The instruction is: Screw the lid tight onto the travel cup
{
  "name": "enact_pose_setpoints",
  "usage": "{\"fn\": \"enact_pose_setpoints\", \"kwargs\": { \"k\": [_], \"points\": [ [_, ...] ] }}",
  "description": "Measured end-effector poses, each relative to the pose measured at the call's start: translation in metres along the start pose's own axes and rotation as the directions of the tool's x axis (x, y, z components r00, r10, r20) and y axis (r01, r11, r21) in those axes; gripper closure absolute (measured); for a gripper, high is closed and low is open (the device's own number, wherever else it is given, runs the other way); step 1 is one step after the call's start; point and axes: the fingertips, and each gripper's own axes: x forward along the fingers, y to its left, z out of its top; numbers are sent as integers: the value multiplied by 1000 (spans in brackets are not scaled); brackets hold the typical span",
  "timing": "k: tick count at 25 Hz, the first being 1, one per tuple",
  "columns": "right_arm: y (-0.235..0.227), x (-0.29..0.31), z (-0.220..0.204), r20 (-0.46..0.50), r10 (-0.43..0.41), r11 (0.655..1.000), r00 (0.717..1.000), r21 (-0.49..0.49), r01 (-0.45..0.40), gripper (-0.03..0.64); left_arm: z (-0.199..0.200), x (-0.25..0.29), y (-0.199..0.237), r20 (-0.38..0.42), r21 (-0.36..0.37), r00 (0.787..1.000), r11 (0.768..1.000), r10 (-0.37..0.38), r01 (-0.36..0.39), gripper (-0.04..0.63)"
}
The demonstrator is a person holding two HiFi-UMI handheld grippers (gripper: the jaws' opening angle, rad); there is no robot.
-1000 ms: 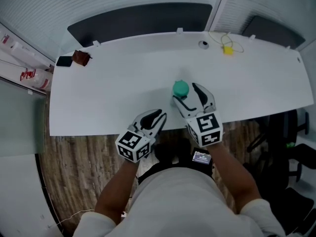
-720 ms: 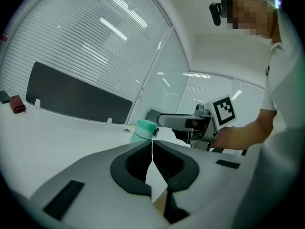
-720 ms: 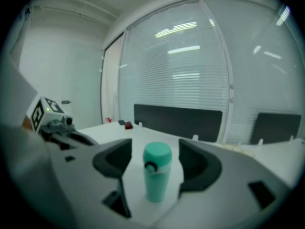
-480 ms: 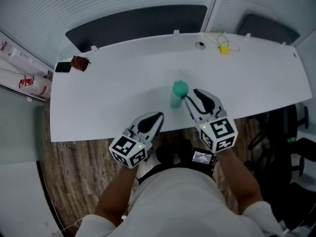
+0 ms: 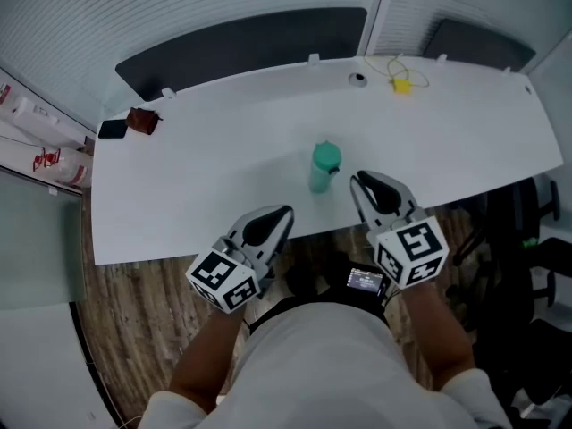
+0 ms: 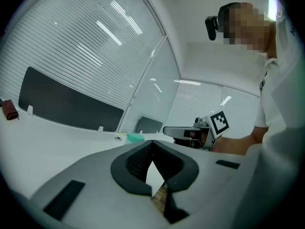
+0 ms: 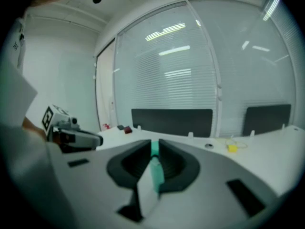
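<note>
Seen from the head view, looking down: a teal travel cup (image 5: 322, 179) stands upright on the white counter (image 5: 197, 177), with its rounded lid (image 5: 327, 157) seated on top. Neither tool touches it.

Your left hand-held gripper (image 5: 279, 217) hovers near the cup on its near-left side, jaws pressed fully together and empty. Your right hand-held gripper (image 5: 362, 186) sits just beside the cup on its near-right side, jaws closing with nothing between them.

The lid looks seated, though no view shows how tight it is. If it needs another turn, open both tools and steady the cup's body with the left. Then take the lid squarely with the right and twist without tipping the cup.

The right gripper view shows the cup as a teal strip through the narrowing gap, beyond the tips. The left gripper view catches only the lid's top edge above its own jaws, plus the right tool to the cup's right. Only the head view shows the clear space between the cup and both tools.
</note>
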Motion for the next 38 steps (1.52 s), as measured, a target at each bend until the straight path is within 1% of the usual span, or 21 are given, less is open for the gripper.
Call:
{"fn": "enact_pose_setpoints", "kwargs": {
  "k": [7, 11, 13, 23, 27, 31, 38],
  "points": [
    [8, -28, 8, 30, -7, 999, 1000, 35, 6, 563, -1, -15, -14, -3, -8, 1000, 1000, -3, 3, 575],
    [10, -45, 3, 34, -11, 997, 999, 79, 8, 563, -9, -26, -19, -13, -25, 1000, 1000, -10, 9, 575],
    [12, -51, -2, 29, -8, 996, 1000, 85, 5, 563, -11, -31, -24, -15, -34, 1000, 999, -7, 6, 575],
    [3, -82, -22, 8, 40, 996, 999, 81, -40, 575, -30, -43, -54, -13, -60, 998, 996, 66, -67, 575],
    [-1, -105, -32, -9, 74, 994, 997, 79, -73, 578, -39, -45, -76, -19, -79, 994, 991, 111, -112, 575],
    [-7, -133, -43, -19, 111, 990, 994, 84, -109, 578, -45, -48, -109, 8, -99, 989, 984, 151, -149, 575],
    [-2, -184, -59, -9, 179, 981, 984, 74, -178, 578, -66, -60, -170, 56, -134, 977, 971, 205, -196, 575]
  ]
}}
